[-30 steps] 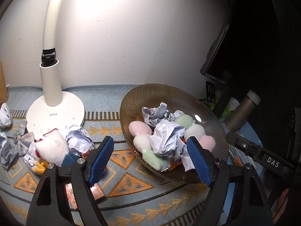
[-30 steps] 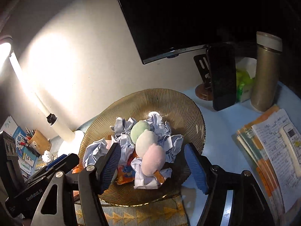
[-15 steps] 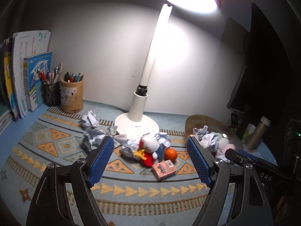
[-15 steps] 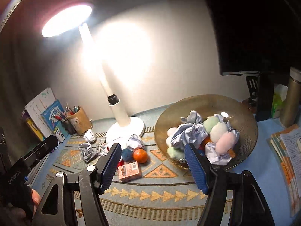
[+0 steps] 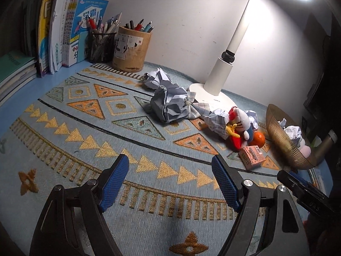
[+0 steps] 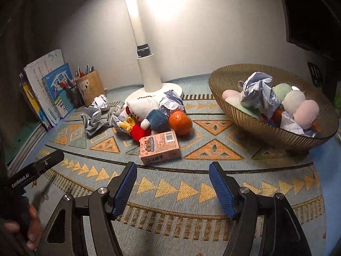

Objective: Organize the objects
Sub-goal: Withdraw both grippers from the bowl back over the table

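Both claws hang spread and empty over the patterned mat. From the left wrist view, the left claw (image 5: 170,180) has its blue pads wide apart above the mat (image 5: 89,132); ahead and to its right lie crumpled paper balls (image 5: 170,104), a plush toy (image 5: 239,122), an orange (image 5: 259,138) and a pink carton (image 5: 251,156), with the bowl (image 5: 281,140) further right and the lamp base (image 5: 213,96) behind the pile. Far ahead on the left stand pen cups (image 5: 131,49) and books (image 5: 64,32). From the right wrist view, the right claw (image 6: 172,188) is likewise spread; the pink carton (image 6: 159,147) lies just ahead of it, touching the plush toy (image 6: 145,113), with the orange (image 6: 180,122) beside them. Ahead to the right, the bowl (image 6: 232,79) holds paper and soft pastel balls (image 6: 294,101).
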Tool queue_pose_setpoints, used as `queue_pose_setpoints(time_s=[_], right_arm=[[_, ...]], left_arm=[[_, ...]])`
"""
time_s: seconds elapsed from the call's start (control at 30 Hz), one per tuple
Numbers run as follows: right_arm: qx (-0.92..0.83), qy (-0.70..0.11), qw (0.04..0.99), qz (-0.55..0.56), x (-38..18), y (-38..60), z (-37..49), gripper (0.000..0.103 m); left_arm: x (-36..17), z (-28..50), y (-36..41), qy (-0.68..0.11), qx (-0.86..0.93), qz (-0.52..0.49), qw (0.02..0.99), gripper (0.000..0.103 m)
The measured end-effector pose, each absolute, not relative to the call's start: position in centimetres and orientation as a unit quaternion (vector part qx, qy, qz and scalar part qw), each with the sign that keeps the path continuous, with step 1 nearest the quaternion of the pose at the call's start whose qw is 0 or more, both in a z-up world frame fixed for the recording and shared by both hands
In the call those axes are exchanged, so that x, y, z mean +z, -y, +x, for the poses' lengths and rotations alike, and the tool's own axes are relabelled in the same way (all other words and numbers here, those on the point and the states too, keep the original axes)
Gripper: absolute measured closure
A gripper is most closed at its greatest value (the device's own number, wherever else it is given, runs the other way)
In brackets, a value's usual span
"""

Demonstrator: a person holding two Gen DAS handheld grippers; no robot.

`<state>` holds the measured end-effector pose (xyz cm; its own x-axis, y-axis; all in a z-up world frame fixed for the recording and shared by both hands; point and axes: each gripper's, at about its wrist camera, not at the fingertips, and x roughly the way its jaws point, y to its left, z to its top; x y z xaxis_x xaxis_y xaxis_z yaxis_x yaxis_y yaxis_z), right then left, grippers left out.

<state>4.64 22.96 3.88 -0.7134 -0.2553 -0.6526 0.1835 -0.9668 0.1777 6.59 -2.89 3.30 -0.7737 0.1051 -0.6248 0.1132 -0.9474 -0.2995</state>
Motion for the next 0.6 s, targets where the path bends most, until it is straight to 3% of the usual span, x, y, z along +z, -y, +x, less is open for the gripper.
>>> queue_pose_setpoints(time_s=[0.33,0.6], right_arm=[[-0.897,0.067,0.124,0.419,2.9,-21.2,1.5,0.034],[-0.896,0.012,0.087,0.435,1.8,-18.1,-0.7,0.036]], left_arm=[[3.0,6.4,2.8,-0.162,-0.924,0.346,0.006,0.024],[2.8,6.3,3.2,-0.174,-0.92,0.351,0.003,0.024]])
